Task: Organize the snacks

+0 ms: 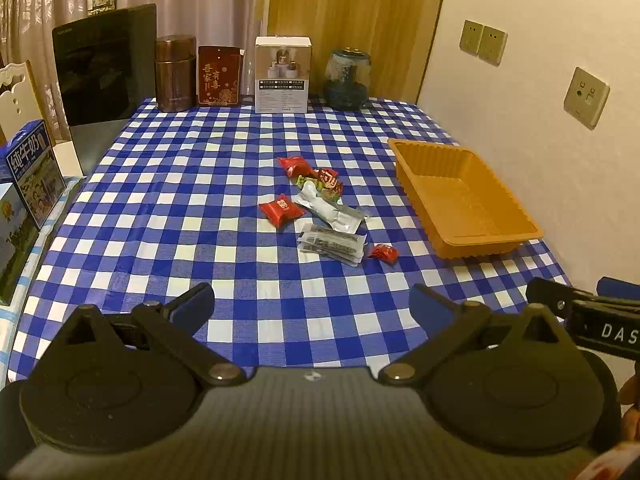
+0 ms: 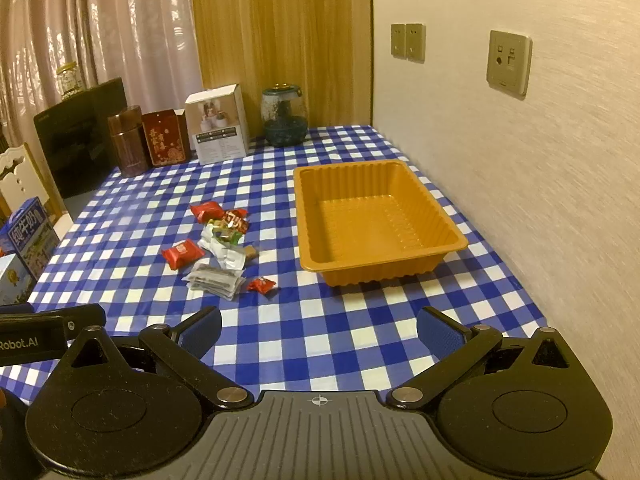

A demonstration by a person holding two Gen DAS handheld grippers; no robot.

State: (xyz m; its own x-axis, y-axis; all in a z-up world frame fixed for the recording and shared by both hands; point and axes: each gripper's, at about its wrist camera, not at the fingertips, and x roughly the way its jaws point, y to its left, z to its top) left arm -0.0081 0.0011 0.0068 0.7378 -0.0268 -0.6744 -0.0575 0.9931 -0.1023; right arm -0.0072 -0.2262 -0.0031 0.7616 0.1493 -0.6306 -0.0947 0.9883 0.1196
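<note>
Several snack packets lie in a loose pile mid-table: red wrapped sweets (image 1: 283, 208) (image 2: 182, 253), a white pouch (image 1: 329, 207) (image 2: 224, 251), clear packets with dark contents (image 1: 333, 243) (image 2: 214, 280) and a small red sweet (image 1: 384, 253) (image 2: 261, 284). An empty orange plastic tray (image 1: 464, 200) (image 2: 372, 222) stands right of the pile, by the wall. My left gripper (image 1: 312, 312) is open and empty, near the table's front edge. My right gripper (image 2: 319, 332) is open and empty, in front of the tray. The right gripper's side shows at the left wrist view's right edge.
A blue-and-white checked cloth (image 1: 200, 200) covers the table. At the back stand a brown canister (image 1: 175, 74), a red box (image 1: 220, 76), a white box (image 1: 283, 75) and a glass jar (image 1: 346, 80). Milk cartons (image 1: 34, 172) stand at the left. The wall runs along the right.
</note>
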